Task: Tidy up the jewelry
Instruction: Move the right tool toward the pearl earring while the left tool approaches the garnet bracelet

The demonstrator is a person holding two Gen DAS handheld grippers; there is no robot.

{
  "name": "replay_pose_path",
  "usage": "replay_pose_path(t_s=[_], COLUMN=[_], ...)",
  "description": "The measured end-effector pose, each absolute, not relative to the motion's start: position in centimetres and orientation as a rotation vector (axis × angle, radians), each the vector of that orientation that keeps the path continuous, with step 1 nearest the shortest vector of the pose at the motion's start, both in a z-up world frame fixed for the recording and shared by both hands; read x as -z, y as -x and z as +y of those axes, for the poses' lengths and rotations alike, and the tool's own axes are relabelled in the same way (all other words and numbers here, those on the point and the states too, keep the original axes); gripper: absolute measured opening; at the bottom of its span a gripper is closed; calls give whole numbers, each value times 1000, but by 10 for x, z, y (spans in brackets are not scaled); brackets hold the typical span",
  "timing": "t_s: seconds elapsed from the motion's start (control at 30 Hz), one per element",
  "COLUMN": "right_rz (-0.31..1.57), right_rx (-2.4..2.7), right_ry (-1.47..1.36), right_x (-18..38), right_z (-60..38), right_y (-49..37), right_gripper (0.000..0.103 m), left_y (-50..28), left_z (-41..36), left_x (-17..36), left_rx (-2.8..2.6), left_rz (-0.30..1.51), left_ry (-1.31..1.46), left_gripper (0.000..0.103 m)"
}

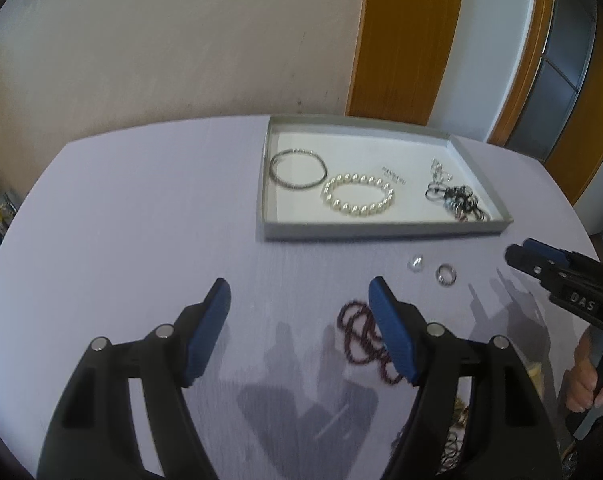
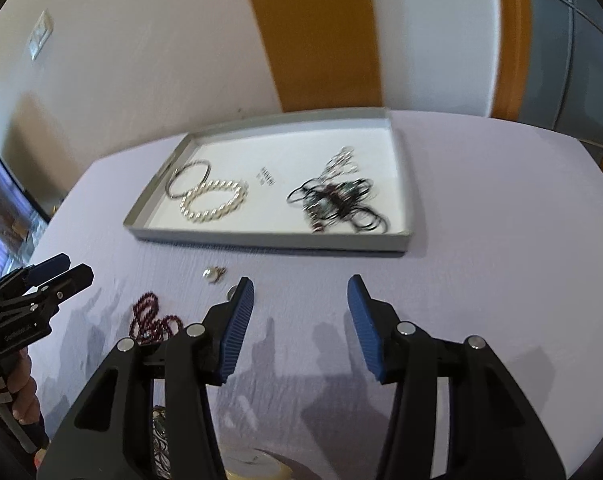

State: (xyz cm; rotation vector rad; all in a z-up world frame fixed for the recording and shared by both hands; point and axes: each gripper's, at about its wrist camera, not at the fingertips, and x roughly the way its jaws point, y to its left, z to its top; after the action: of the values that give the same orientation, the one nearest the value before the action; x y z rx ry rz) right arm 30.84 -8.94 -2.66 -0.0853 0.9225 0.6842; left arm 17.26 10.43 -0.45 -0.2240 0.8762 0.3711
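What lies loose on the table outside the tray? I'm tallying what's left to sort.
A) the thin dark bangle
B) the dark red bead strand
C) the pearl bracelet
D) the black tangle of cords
B: the dark red bead strand lies on the table in front of the tray; the other three are inside the tray.

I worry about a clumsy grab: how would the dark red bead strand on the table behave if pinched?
The dark red bead strand lies in loose loops, so it is probably floppy and would dangle. Small round beads may slip between pads. It looks light.
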Motion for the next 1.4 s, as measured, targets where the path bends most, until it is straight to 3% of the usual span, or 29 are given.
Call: replay_pose_path(t_s=[0.37, 0.97, 1.4], right_rz=[957, 933, 963], right_rx=[-700, -665, -513], right_ry=[158, 89, 56], right_x=[47, 26, 44], right_z=[-50, -47, -35], right_y=[-300, -266, -259], right_gripper=[42, 42, 38], left_y=[-156, -140, -119], left_z=[103, 104, 103], left_x=[18, 11, 13], left_rx=[-370, -359, -341], left_rz=[885, 863, 853], left_ry=[218, 226, 222], left_gripper=[72, 72, 72])
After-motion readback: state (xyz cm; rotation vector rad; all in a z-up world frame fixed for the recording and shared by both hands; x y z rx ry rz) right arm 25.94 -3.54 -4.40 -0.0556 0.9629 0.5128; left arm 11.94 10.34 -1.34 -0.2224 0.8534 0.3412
